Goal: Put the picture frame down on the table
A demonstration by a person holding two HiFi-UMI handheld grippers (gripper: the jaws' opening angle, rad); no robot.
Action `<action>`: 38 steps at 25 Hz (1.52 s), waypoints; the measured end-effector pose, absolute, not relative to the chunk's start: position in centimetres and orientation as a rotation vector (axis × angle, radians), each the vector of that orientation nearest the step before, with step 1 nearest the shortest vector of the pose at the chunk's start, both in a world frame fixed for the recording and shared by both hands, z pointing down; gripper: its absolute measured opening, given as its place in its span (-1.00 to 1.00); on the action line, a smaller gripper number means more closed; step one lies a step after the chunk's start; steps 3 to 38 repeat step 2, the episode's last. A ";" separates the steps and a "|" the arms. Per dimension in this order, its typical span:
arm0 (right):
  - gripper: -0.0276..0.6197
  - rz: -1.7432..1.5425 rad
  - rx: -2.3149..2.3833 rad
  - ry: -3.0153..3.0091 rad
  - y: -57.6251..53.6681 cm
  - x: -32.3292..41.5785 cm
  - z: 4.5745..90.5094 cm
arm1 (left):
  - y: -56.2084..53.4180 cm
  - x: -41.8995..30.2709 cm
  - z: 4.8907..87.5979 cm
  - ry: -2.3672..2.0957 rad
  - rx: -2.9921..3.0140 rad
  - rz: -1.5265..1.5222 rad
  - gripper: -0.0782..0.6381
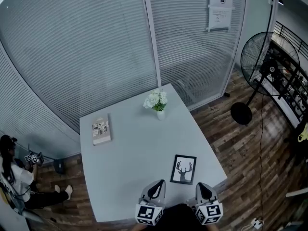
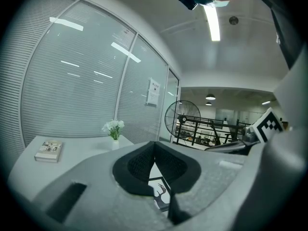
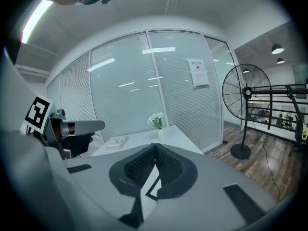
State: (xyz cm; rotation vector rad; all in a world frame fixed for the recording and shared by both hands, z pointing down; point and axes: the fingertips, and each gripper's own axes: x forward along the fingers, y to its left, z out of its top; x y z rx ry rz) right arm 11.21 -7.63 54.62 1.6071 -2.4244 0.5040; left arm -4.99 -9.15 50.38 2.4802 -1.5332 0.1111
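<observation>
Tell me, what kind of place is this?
Most likely an office or meeting area: glass partition walls with blinds, a printed notice stuck on the glass, and a plain white table on wood-look flooring. A large pedestal fan stands nearby.

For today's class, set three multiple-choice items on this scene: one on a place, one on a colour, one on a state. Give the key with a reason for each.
1. Where is the picture frame?
A. On the floor
B. Flat on the table, at the person's end
C. Propped against the glass wall

2. What colour are the flowers in the vase?
A. Red
B. White
C. Yellow

3. How do the left gripper's jaws stand?
A. Together, holding nothing
B. Clamped on a book
C. Wide apart

Key: 1 B, the head view shows it lying flat there; 2 B, the blooms are white; 3 A, the tips meet with nothing between.
</observation>
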 end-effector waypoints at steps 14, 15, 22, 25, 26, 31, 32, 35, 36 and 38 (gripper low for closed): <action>-0.88 0.503 1.601 -2.422 -7.5 11.4 54.8 | -9.1 -4.9 50.5 -1.534 2.480 0.120 -0.74; -0.88 0.503 1.601 -2.422 -7.5 11.4 54.8 | -9.1 -4.9 50.5 -1.534 2.480 0.120 -0.74; -0.88 0.503 1.601 -2.422 -7.5 11.4 54.8 | -9.1 -4.9 50.5 -1.534 2.480 0.120 -0.74; -0.88 0.503 1.601 -2.422 -7.5 11.4 54.8 | -9.1 -4.9 50.5 -1.534 2.480 0.120 -0.74; -0.88 0.503 1.601 -2.422 -7.5 11.4 54.8 | -9.1 -4.9 50.5 -1.534 2.480 0.120 -0.74; -0.88 0.503 1.601 -2.422 -7.5 11.4 54.8 | -9.1 -4.9 50.5 -1.534 2.480 0.120 -0.74; -0.88 0.503 1.601 -2.422 -7.5 11.4 54.8 | -9.1 -4.9 50.5 -1.534 2.480 0.120 -0.74; -0.88 0.503 1.601 -2.422 -7.5 11.4 54.8 | -9.1 -4.9 50.5 -1.534 2.480 0.120 -0.74; -0.88 0.503 1.601 -2.422 -7.5 11.4 54.8 | -9.1 -4.9 50.5 -1.534 2.480 0.120 -0.74; -0.88 0.503 1.601 -2.422 -7.5 11.4 54.8 | -9.1 -4.9 50.5 -1.534 2.480 0.120 -0.74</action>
